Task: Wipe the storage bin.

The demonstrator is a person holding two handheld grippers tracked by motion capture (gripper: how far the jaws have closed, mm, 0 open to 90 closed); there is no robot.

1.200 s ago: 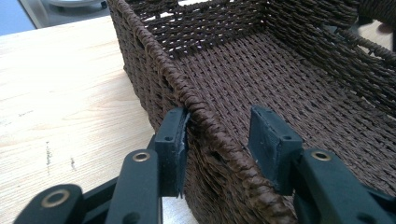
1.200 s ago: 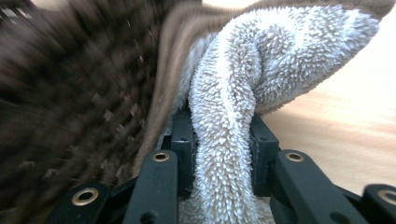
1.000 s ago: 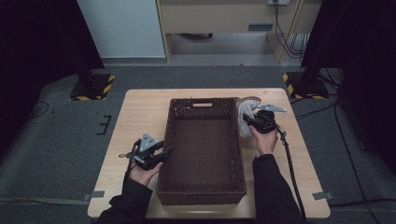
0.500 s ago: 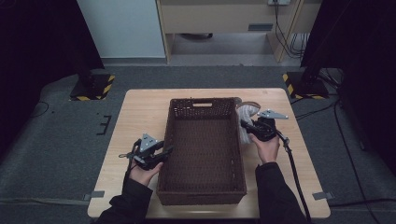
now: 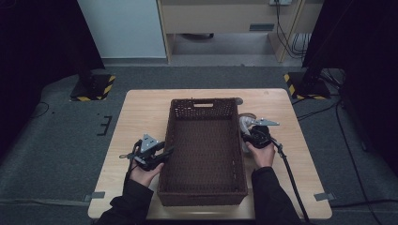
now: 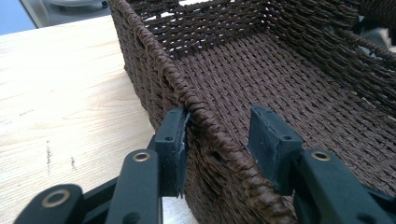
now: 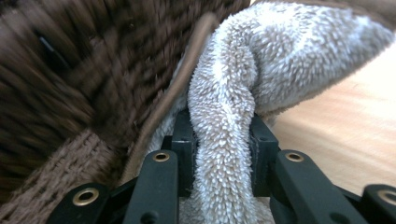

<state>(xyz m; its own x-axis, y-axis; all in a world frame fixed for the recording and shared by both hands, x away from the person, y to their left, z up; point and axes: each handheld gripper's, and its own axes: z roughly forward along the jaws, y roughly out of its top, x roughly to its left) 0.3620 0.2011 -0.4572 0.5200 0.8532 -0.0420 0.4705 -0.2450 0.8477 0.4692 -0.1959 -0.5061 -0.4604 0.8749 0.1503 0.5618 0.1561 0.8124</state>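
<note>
From above we see a brown wicker basket (image 5: 202,154) in the middle of a wooden table (image 5: 136,112), with a hand at each long side. Our left gripper (image 5: 165,152) sits at the basket's left wall; our right gripper (image 5: 245,132) is at the right wall, and a pale cloth (image 5: 244,124) lies bunched against the basket just beyond it, mostly hidden.

The left gripper view settles what the high view cannot: the jaws straddle the basket rim (image 6: 196,109), one pad outside the wall and touching it, the other inside and standing clear of it. So they are partly open and not clamped.

The right gripper view shows the cloth (image 7: 224,140) close up: a fluffy grey-white fold pinched firmly between both pads, the jaws drawn tight on it. The basket's weave (image 7: 70,84) is blurred at the left of that view, touching the cloth, and bare table (image 7: 336,135) shows at the right.
</note>
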